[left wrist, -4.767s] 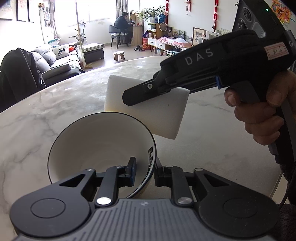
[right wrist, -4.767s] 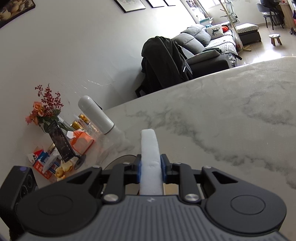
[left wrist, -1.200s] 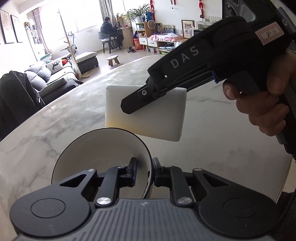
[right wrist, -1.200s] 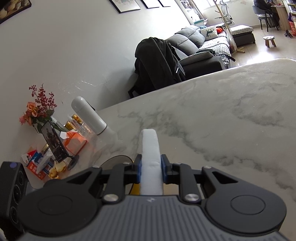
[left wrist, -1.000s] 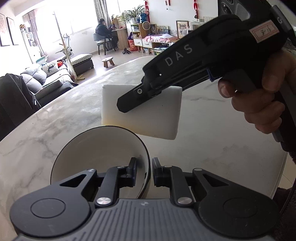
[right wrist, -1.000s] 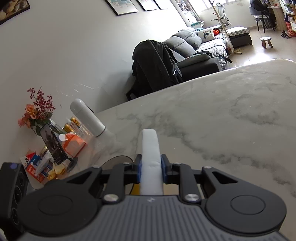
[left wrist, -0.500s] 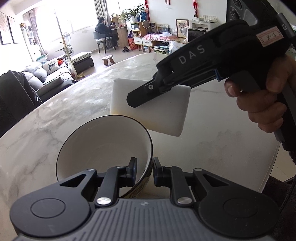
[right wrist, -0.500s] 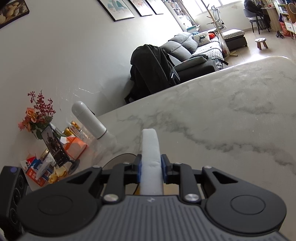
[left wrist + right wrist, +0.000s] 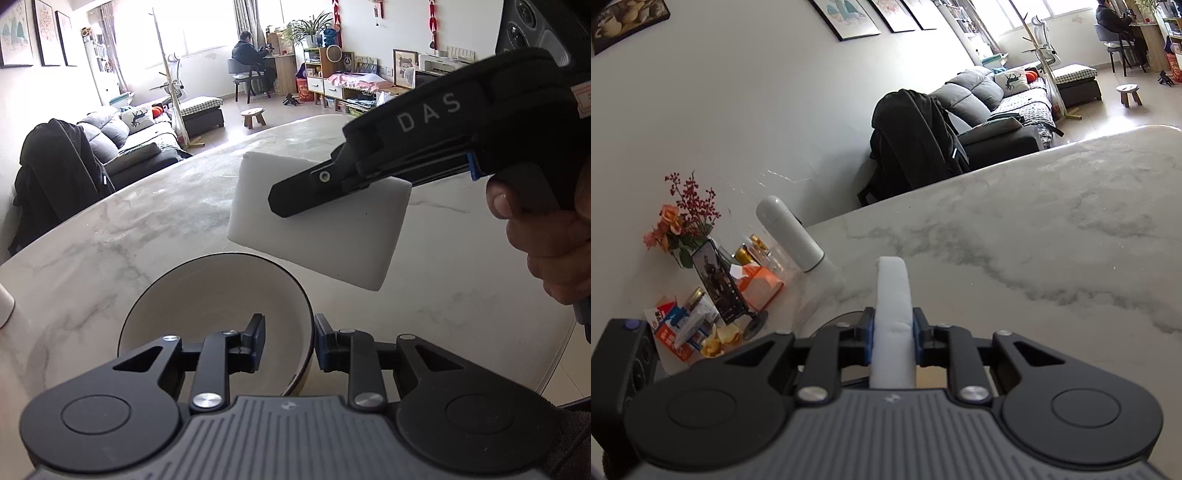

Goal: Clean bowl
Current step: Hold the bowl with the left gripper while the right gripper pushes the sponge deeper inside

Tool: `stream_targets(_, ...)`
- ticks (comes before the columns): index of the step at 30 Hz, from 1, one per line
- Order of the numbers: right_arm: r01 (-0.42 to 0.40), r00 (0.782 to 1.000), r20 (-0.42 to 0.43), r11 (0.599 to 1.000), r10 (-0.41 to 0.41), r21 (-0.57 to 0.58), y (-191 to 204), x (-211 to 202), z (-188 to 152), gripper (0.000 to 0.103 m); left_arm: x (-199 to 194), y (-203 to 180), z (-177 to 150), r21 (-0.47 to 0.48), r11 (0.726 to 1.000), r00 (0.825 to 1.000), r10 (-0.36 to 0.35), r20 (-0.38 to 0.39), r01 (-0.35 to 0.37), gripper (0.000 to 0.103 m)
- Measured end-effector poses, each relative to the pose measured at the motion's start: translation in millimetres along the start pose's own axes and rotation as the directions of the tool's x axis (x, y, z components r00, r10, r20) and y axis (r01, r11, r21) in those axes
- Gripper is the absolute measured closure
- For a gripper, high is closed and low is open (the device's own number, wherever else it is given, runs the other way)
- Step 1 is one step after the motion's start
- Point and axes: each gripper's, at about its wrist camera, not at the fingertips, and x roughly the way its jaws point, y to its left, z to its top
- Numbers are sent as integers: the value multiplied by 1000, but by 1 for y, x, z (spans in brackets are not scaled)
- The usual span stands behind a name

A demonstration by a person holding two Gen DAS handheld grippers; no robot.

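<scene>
Marble table (image 9: 1052,236), white with grey veins. Far left corner clutter: white flask (image 9: 788,236) on its side, orange tissue box (image 9: 759,282), phone on a stand (image 9: 718,282), flower vase (image 9: 681,229), snack packets (image 9: 674,332). Behind: grey sofa (image 9: 125,142), black jacket (image 9: 55,166) draped over a chair, wooden stool (image 9: 254,115), person seated at a desk (image 9: 248,59).

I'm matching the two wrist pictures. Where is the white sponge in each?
Left wrist view: sponge upper centre, broadside, above the bowl.
Right wrist view: sponge lower centre, edge-on in the right gripper.
Shared landmark: black coat beside the sofa.
</scene>
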Motion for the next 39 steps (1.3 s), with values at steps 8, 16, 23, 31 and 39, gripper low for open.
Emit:
stream_targets(8,-1,999,-44,999,3,45,-16,21,0,82,3,4,-5,-19,998,998,-57,-3,57,82)
stream_targets(16,-9,994,-104,996,18,91,-26,47,-4,82,-1,6,-10,-36,995,996,-88,11,89,80)
stream_targets(23,-35,996,-79,996,41,78,-18,44,7,81,-1,10,-11,-43,993,994,-110,18,111,77)
stream_targets(31,-34,993,-107,994,45,100,-27,56,4,81,2,14,-12,-46,990,991,-131,23,132,74)
stream_targets(39,-29,991,-130,994,43,109,-29,60,0,81,3,16,-13,-40,990,990,-136,24,136,71)
